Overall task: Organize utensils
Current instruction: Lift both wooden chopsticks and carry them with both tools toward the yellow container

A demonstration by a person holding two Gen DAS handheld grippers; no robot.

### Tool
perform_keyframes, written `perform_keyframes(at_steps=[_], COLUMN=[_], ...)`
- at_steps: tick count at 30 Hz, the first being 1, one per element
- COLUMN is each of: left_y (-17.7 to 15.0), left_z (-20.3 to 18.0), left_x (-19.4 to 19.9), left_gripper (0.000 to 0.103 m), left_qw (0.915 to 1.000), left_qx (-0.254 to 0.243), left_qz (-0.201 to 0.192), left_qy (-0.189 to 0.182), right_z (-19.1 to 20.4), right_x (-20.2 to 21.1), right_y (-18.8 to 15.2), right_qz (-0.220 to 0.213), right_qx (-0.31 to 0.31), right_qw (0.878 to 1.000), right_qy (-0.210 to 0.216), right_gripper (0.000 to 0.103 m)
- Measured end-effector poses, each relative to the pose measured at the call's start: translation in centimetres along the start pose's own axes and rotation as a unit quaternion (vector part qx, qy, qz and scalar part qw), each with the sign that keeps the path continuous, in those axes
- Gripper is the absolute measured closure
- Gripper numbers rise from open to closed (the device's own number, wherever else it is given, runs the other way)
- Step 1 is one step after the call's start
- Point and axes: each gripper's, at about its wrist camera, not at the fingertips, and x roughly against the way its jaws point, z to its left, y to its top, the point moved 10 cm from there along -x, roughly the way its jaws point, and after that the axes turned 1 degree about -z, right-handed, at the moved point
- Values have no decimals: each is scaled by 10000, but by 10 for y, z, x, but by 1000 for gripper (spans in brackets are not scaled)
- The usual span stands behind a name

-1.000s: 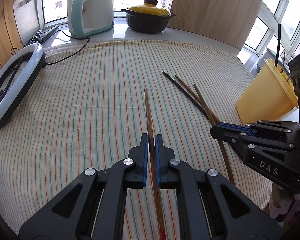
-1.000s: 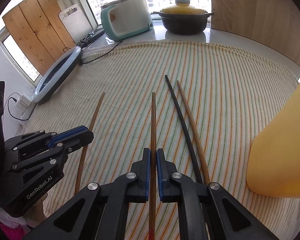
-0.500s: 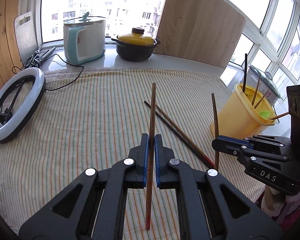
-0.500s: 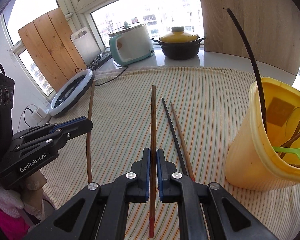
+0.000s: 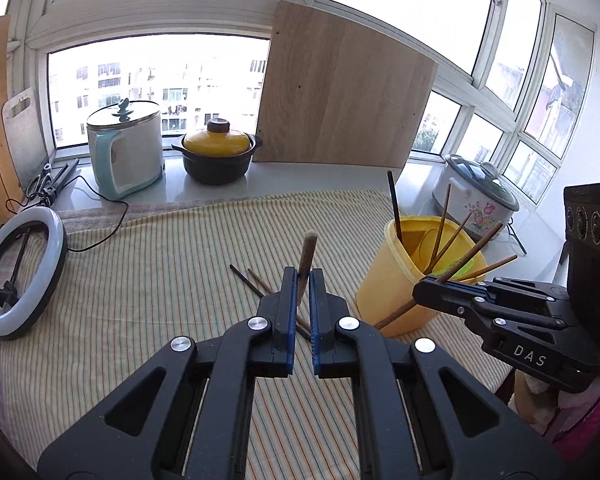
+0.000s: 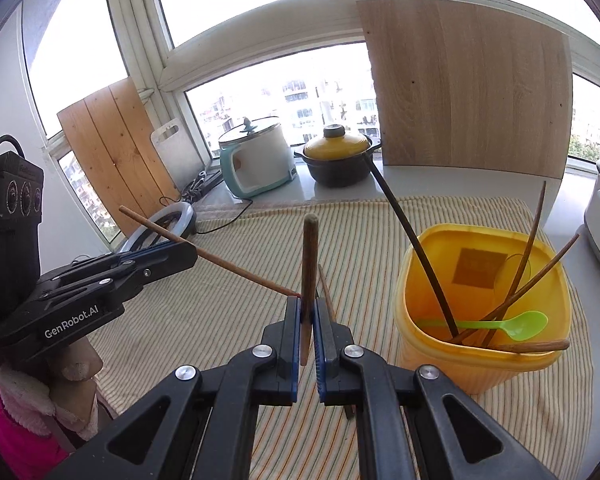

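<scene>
My left gripper is shut on a brown chopstick, held up above the striped cloth; it also shows in the right wrist view. My right gripper is shut on another brown chopstick, tilted upward; in the left wrist view the right gripper holds it beside the yellow tub. The yellow tub holds several chopsticks and a green spoon. A black and a brown chopstick lie on the cloth.
A striped cloth covers the table. A ring light lies at the left. A teal cooker, a yellow-lidded pot and a wooden board stand at the window. A white rice cooker stands behind the tub.
Both grippers have lifted their chopsticks off the cloth and risen higher. The sticks have tilted from lying flat to pointing up. The right gripper has come closer to the yellow tub.
</scene>
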Motion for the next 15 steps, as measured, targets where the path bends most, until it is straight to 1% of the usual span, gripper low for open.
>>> perform_keyframes(at_steps=[5, 15], left_y=[17, 38], left_z=[-14, -43], left_x=[10, 19], left_gripper=[100, 100], left_qw=[9997, 9985], left_qx=[-142, -275], left_qz=[-186, -355], left_qy=[-45, -299], right_z=[-7, -24], right_x=[24, 72], right_y=[17, 50], right_qz=[-278, -782], right_qx=[24, -43], right_qw=[9996, 9969], right_qy=[-52, -98], right_gripper=[99, 99])
